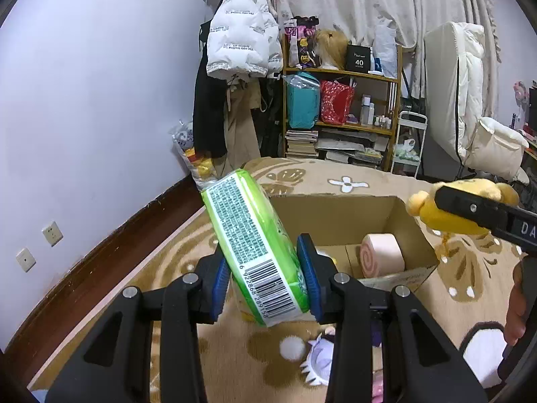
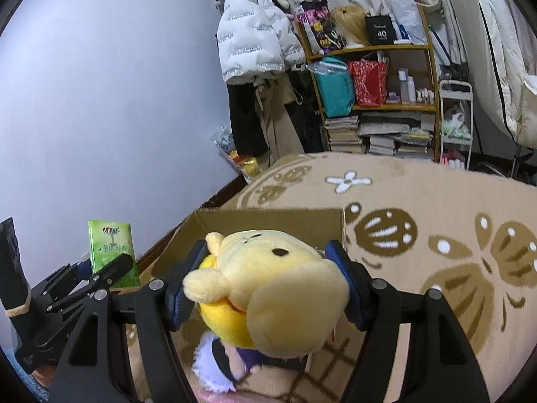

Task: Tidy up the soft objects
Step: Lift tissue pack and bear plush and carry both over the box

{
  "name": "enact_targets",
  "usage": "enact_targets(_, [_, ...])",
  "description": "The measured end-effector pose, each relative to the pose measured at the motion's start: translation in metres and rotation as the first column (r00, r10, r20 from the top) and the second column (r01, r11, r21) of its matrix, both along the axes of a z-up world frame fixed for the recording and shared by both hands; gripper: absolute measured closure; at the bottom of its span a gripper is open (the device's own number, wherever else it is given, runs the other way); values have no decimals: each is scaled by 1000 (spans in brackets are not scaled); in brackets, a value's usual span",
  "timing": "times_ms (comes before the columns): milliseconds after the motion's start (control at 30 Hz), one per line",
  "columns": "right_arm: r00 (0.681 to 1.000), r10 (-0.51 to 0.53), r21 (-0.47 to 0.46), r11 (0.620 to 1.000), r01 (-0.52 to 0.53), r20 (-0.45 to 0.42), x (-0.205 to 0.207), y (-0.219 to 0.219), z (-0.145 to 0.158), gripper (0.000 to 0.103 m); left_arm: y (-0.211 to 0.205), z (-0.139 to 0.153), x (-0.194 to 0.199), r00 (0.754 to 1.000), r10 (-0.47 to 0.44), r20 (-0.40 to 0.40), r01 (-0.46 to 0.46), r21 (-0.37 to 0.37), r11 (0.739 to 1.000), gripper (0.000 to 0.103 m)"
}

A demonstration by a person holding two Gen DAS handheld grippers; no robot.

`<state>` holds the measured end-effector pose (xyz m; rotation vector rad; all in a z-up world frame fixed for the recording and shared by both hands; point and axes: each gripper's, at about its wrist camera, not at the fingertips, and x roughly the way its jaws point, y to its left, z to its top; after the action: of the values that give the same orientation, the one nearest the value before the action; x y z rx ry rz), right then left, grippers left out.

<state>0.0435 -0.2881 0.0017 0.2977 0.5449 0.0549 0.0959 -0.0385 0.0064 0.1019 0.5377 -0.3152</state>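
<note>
Left tool (image 1: pixel 265 277) clamps tissue pack (image 1: pixel 250 245) | right tool (image 2: pixel 265 288) grips yellow plush (image 2: pixel 268 288) | box (image 1: pixel 386 215) interior half-hidden

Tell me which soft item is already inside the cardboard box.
The pink rolled towel, lying on its side in the cardboard box. The green tissue pack and yellow plush bear are each clamped in a hand-held gripper, outside it.

My left gripper (image 1: pixel 265 280) is matte black plastic with angular linkage arms, silver round screws at the pivots and ribbed blue pads. My right gripper (image 2: pixel 265 283) matches it. A dark sleeve (image 2: pixel 13 268) with a tan cuff sits behind the left one.
</note>
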Motion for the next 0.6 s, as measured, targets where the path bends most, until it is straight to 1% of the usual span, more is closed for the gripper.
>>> enact_targets(133, [1000,2,3,1000,-2,13,12,-1,1,29,-3,-1,7,1000,11,12,-10,-16,1000,66])
enact_targets(367, [1000,6,4,1000,-6,0,27,-4,-11,29,-21,-6,27,1000,-10,21,10,20,1000,66])
enact_targets(600, [999,23,0,1000,-23,37,35,-2,-12,29,-35,-12,47,1000,-24,7,23,49,999,66])
